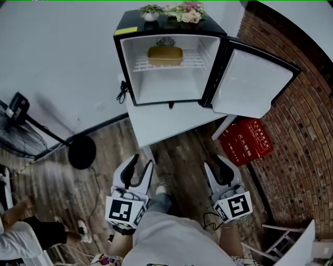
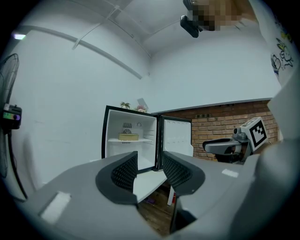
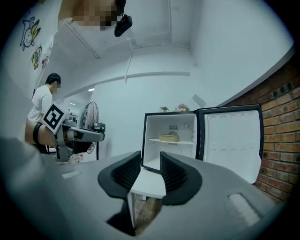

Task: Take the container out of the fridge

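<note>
Open and empty: left tongs (image 1: pixel 143 161), right tongs (image 1: pixel 215 163), well apart from fridge (image 1: pixel 156 89) on desk (image 1: pixel 161 123). On its shelf (image 1: pixel 141 64): container (image 1: pixel 165 55). Door (image 1: pixel 250 85) open.

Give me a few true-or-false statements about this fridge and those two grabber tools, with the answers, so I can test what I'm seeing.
1. The container sits on the wire shelf inside the fridge. True.
2. The fridge's door is shut. False: it stands wide open, swung out to the right.
3. The left gripper is clamped on the container. False: its jaws are apart with nothing between them, and it is held well back from the fridge. The right gripper is open and empty too.
4. Flowers stand on top of the fridge. True.
</note>
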The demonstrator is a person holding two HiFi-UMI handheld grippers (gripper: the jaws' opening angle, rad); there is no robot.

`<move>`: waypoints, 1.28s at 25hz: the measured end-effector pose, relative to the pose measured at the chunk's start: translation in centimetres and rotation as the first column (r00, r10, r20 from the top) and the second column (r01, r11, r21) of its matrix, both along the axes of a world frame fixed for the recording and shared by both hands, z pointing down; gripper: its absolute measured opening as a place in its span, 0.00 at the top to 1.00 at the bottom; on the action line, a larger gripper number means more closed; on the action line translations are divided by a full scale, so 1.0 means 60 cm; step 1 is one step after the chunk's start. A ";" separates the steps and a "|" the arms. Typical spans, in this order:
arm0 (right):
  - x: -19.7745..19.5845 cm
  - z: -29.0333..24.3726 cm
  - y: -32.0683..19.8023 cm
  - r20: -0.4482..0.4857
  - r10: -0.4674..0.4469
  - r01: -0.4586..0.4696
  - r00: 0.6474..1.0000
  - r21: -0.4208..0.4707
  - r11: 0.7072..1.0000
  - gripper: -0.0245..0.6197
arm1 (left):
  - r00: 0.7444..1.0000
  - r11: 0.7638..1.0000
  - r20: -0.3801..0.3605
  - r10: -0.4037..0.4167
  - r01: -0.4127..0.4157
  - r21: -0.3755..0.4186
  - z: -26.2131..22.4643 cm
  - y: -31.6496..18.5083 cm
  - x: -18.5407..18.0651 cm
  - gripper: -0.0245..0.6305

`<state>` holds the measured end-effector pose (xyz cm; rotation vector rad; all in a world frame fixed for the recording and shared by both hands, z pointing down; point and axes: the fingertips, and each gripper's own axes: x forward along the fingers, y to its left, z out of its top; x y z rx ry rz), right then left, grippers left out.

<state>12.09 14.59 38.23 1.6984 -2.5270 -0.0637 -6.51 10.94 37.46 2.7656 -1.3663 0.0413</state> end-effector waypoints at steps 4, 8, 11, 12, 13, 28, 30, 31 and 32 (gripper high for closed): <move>-0.009 -0.009 -0.069 0.003 -0.006 0.006 1.000 0.004 1.000 0.76 | 1.000 1.000 -0.001 0.001 -0.001 0.006 -0.009 -0.069 -0.008 0.69; -0.021 -0.014 -0.127 -0.001 -0.017 0.017 1.000 0.004 1.000 0.75 | 1.000 1.000 -0.003 -0.003 0.003 0.010 -0.014 -0.125 -0.019 0.68; -0.032 -0.011 -0.163 -0.003 -0.024 0.024 1.000 -0.005 1.000 0.74 | 1.000 1.000 -0.002 -0.007 0.007 0.004 -0.012 -0.157 -0.031 0.67; -0.037 -0.010 -0.175 -0.006 -0.027 0.027 1.000 -0.010 1.000 0.74 | 1.000 1.000 -0.003 -0.006 0.006 0.001 -0.011 -0.166 -0.036 0.67; -0.044 -0.009 -0.185 -0.009 -0.029 0.029 1.000 -0.015 0.999 0.74 | 1.000 1.000 -0.003 -0.004 0.004 -0.003 -0.010 -0.174 -0.042 0.67; -0.082 -0.022 -0.277 -0.079 -0.042 0.040 0.996 -0.035 0.999 0.67 | 1.000 0.998 -0.002 0.023 -0.023 -0.065 0.018 -0.240 -0.069 0.63; -0.078 -0.023 -0.292 -0.081 -0.050 0.047 0.995 -0.037 0.998 0.67 | 1.000 0.997 -0.004 0.015 -0.015 -0.070 0.021 -0.251 -0.066 0.63; -0.076 -0.022 -0.300 -0.081 -0.054 0.052 0.995 -0.037 0.998 0.67 | 1.000 0.997 -0.005 0.009 -0.009 -0.071 0.022 -0.257 -0.065 0.62; -0.075 -0.021 -0.309 -0.081 -0.061 0.058 0.995 -0.037 0.998 0.66 | 1.000 0.997 -0.005 0.001 -0.001 -0.071 0.023 -0.264 -0.064 0.62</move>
